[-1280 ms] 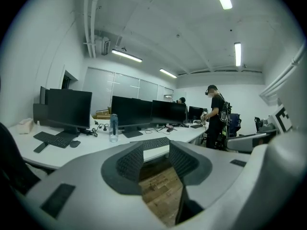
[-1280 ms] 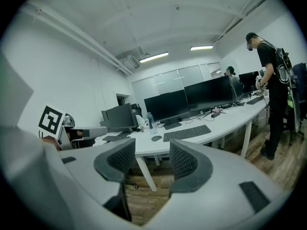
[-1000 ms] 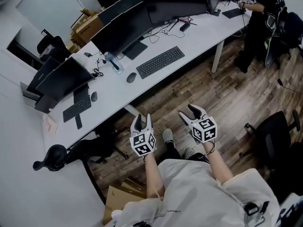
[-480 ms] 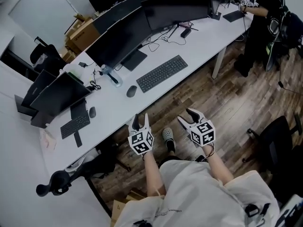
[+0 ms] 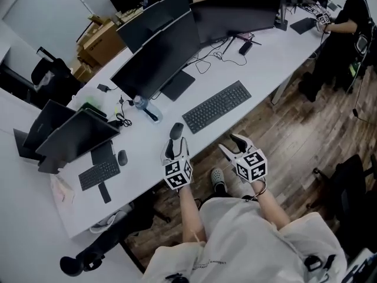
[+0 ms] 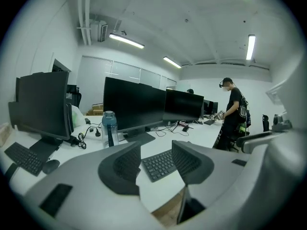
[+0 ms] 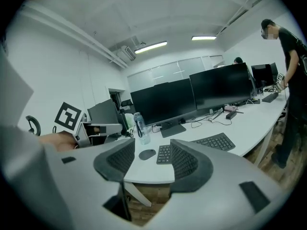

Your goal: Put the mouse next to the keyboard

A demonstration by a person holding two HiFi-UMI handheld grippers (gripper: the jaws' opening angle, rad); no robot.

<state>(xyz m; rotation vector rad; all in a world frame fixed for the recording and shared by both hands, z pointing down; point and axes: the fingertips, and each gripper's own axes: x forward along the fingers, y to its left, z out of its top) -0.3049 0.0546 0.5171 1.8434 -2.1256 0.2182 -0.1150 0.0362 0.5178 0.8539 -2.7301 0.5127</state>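
A dark grey mouse [image 5: 177,130] lies on the white desk [image 5: 147,152], a little left of the black keyboard [image 5: 217,106]. My left gripper [image 5: 177,147] hovers at the desk's front edge, its tips just short of the mouse. Its jaws are opening with nothing between them. In the left gripper view the gripper [image 6: 156,150] frames the keyboard [image 6: 160,163]; the mouse is hidden there. My right gripper [image 5: 234,144] is held off the desk over the floor, open and empty. The right gripper view [image 7: 152,147] shows the mouse [image 7: 147,154] beside the keyboard [image 7: 216,142].
Large monitors [image 5: 156,55] stand behind the keyboard, with a water bottle [image 5: 140,103] and cables beside them. A smaller keyboard [image 5: 99,173] and second mouse [image 5: 122,157] lie to the left. A person [image 5: 347,16] works at the desk's far right end. An office chair [image 5: 88,258] sits lower left.
The desk has come closer in the head view. My left gripper has advanced from over the floor to the desk edge by the mouse. The right gripper keeps its place beside it.
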